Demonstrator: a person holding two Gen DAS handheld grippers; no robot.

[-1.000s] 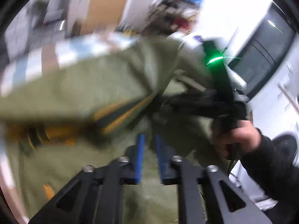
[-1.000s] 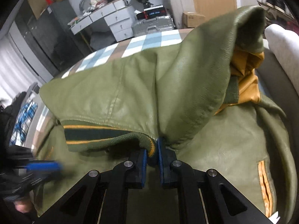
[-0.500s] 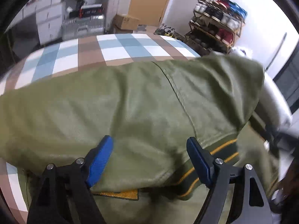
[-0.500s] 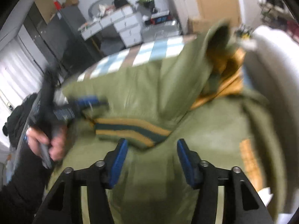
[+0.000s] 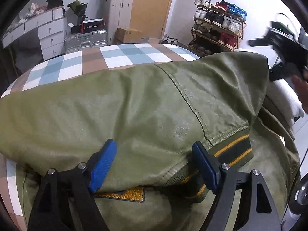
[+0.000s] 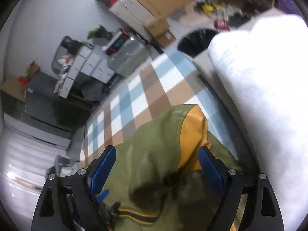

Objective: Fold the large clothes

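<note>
Jacket (image 5: 134, 104), olive with yellow lining, spread on a checked bedspread (image 5: 115, 55); one sleeve folded across the body, striped cuff (image 5: 231, 150) lying near the middle. Left gripper (image 5: 154, 165) held low over the folded sleeve, jaws wide apart and just opened, blue pads straddling the sleeve without pressing; nothing held. Right gripper (image 6: 154, 169) likewise wide, jaws just opened further, hovering above the collar or hood end (image 6: 190, 127) where yellow lining shows; cloth between the pads but not pinched; view blurred, so actual contact not certain. White pillow (image 6: 259, 86) just beside that end of the jacket. Risks, as judged: stiff, leather-like cloth likely to spring back once released, letting the sleeve slide off the body; raised lining end apt to flop and spoil a flat fold; a next grasp taken too shallow liable to catch only the top layer and drag the sleeve askew; pillow close enough to snag the fold.
</note>
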